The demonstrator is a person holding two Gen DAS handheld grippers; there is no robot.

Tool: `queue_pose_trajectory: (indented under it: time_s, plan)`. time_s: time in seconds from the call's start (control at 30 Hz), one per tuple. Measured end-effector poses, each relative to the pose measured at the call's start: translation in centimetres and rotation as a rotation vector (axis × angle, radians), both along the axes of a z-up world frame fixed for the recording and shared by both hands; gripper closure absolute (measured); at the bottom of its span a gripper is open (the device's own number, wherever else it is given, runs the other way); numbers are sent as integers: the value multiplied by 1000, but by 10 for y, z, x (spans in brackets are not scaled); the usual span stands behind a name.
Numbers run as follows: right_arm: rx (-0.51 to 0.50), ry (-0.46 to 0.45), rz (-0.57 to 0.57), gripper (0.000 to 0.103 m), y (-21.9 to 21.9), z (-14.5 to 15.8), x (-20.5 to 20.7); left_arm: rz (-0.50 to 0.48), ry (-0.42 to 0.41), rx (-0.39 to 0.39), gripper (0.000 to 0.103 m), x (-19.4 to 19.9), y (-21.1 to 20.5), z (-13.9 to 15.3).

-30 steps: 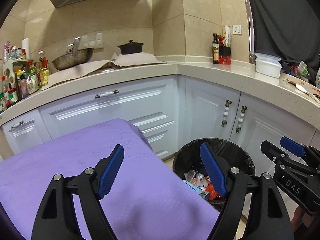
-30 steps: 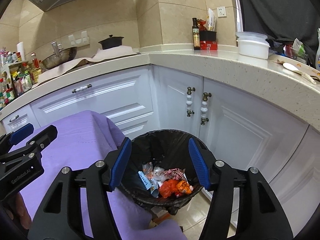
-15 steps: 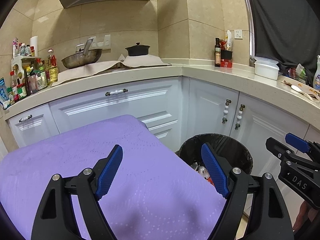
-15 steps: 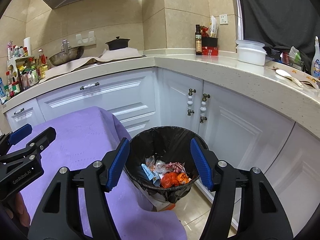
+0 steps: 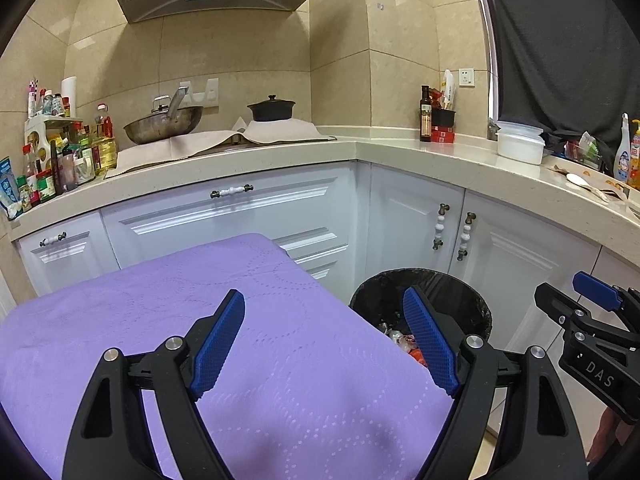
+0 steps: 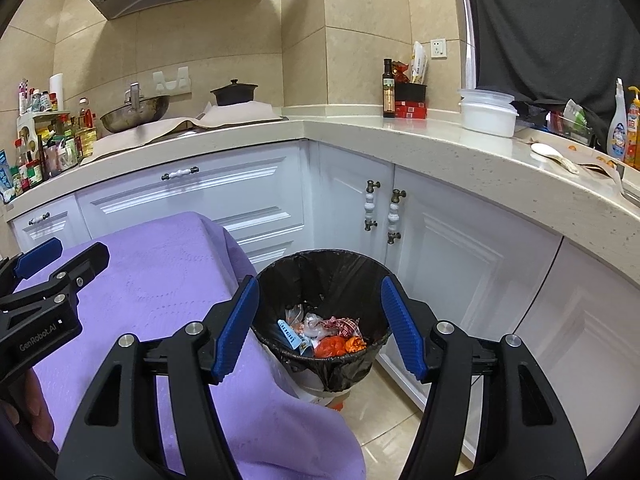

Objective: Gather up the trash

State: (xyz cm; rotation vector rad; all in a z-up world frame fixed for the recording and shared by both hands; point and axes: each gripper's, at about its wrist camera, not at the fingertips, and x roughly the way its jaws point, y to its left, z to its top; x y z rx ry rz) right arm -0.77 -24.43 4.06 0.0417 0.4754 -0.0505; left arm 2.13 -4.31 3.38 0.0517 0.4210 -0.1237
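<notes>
Item one, my left gripper (image 5: 324, 340): blue-padded fingers (image 5: 218, 338) spread wide, nothing between them, held above the purple cloth (image 5: 160, 320) that covers the table. Item two, my right gripper (image 6: 320, 324): fingers (image 6: 236, 322) spread somewhat less wide, also empty, held over the near edge of the cloth with the bin showing in the gap between them. Each gripper shows at the edge of the other's view, side by side and apart. Item three, the bin (image 6: 320, 268): round, lined with a black bag, standing on the tiled floor (image 6: 388, 412) just beside the draped corner of the cloth and in front of the white cabinet doors (image 6: 452, 248). Item four, the trash (image 6: 324, 332): crumpled wrappers, a blue-and-white packet, orange and red scraps, all lying in the bottom of the bin. Item five, the counter (image 6: 400, 136): speckled stone, turning a corner, bearing a wok (image 6: 134, 114), a black pot (image 6: 234, 92), a dark bottle (image 6: 388, 90), a white lidded tub (image 6: 486, 114) and a crowd of small jars at far left.
</notes>
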Motion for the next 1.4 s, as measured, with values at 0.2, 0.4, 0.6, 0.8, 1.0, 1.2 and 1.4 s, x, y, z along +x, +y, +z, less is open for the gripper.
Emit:
queue_pose_trajectory:
  time_s: [0.2,0.4,0.6,0.8,1.0,1.2,1.4]
  plan:
    - [-5,-9,4,41,2,4,-2,-3,-5,-2,24,-3,0,1]
    - [-6,-12,3,41,3,5,-2,-3,-8,-1,24,-4,0,2]
    - [-3,-9,-2,41,1,6,-2,-7,-3,3,24,-4,-1,1]
    - [-2,-10,-5,41,-2,6,0,-9,0,0,24,-3,-2,0]
    - [-2,-8,-6,41,-4,6,1,-8,1,1,23,-3,-2,0]
    - [-2,-8,-8,41,-8,5,2,-12,0,-3,23,-3,-2,0]
    - [-3,-8,-7,41,-8,5,2,-11,0,-3,23,-3,-3,-1]
